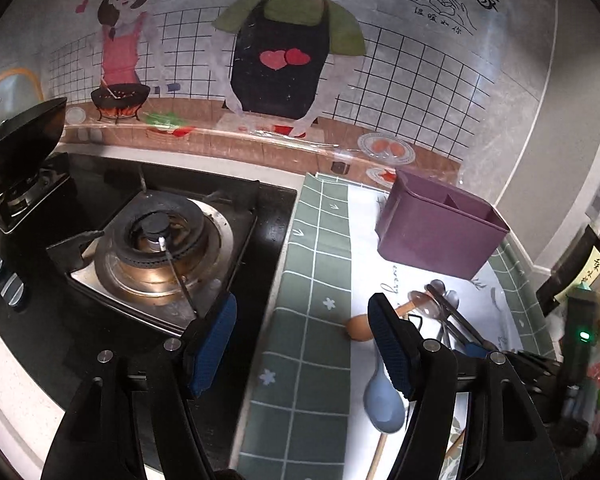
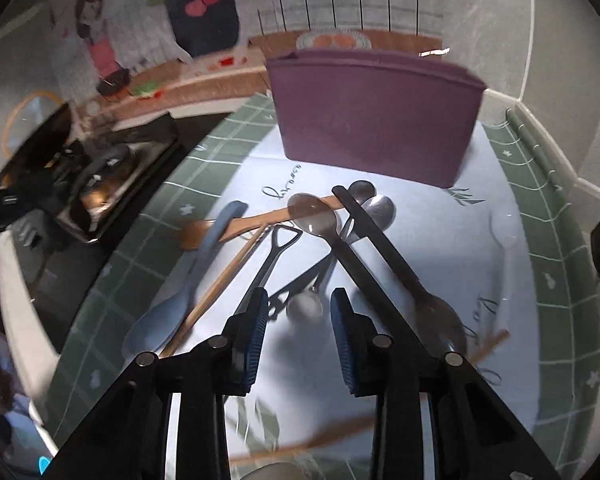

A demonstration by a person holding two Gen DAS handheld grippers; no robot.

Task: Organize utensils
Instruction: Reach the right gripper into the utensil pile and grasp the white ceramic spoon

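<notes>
Hidden or unclear: I saw the right wrist view blurred; the small metal spoon [image 2: 305,305] between my right gripper's [image 2: 298,334] fingers was smeared.
Cut off: the pale blue plastic spoon [image 1: 383,398] was partly behind my left gripper's [image 1: 302,340] finger.
Utensils: wooden spoon [image 2: 236,226], black chopsticks [image 2: 374,236] and steel spoons lay heaped on the white cloth with green checked border [image 2: 540,272].
Holder: the purple plastic divided caddy [image 1: 432,232] stood behind the heap.
Left gripper: spread wide, empty.
Right gripper: parted, grasping nothing.

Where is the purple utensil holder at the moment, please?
The purple utensil holder stands at the back of the white mat in both views, just beyond the utensil pile, near the wall.
</notes>
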